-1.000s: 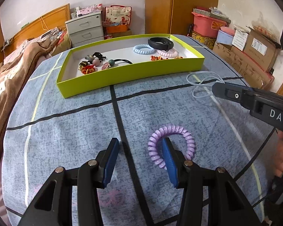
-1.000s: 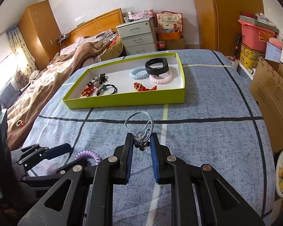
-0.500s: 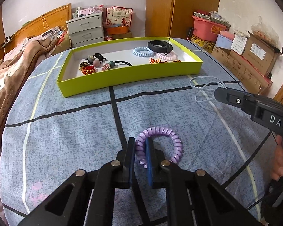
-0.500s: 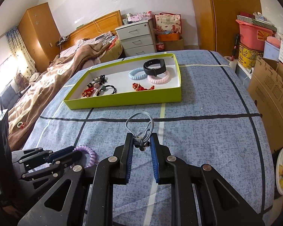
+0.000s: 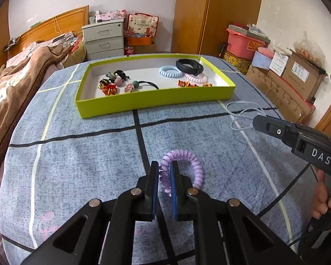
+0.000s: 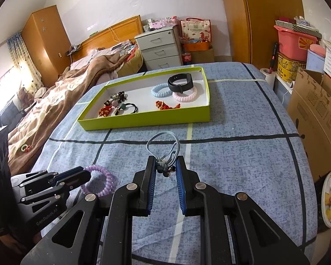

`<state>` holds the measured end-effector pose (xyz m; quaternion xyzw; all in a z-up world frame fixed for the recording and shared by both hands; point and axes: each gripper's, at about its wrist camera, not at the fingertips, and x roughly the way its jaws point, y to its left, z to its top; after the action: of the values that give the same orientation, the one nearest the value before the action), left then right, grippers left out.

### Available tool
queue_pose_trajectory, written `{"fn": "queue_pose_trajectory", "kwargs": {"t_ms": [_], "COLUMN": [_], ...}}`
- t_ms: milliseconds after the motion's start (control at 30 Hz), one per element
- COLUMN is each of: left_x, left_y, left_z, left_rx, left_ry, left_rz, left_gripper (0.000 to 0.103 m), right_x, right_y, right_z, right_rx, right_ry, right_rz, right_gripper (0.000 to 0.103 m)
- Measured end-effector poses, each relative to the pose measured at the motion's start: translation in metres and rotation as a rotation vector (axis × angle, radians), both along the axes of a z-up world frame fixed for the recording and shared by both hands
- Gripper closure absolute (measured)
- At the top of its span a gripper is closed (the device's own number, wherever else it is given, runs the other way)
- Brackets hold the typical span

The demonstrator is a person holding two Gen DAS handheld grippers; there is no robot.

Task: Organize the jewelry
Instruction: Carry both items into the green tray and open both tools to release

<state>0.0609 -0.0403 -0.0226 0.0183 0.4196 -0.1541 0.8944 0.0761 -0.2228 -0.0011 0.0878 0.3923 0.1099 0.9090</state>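
Purple coil hair tie (image 5: 183,170) pinched in left gripper (image 5: 164,177), tray (image 5: 154,103) well apart

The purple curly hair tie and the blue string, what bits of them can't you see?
- purple spiral hair tie: in the left wrist view, left gripper pads hide the pinched coils.
- Same tie, right wrist view: left gripper covers its left side.
- blue cord: right gripper holds its knot; charm too small to identify.
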Motion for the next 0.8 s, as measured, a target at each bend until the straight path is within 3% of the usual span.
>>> {"fn": "queue_pose_trajectory", "kwargs": {"t_ms": [467,800], "left_x": [0.013,0.049], "left_y": [0.014,0.036], "left_z": [0.028,0.048], "left_rx": [-0.057,-0.071], "left_ry": [-0.061,-0.097], "left_rz": [0.013,0.071], "left_gripper": [0.093,0.093], "right_x": [0.008,0.047], "right_y": [0.002,0.012], "right_z": [0.015,0.028], "right_rx": [0.002,-0.026], "right_ry": [-0.031,-0.051], "right_rz": [-0.001,0.018], "right_gripper": [0.084,0.084]}}
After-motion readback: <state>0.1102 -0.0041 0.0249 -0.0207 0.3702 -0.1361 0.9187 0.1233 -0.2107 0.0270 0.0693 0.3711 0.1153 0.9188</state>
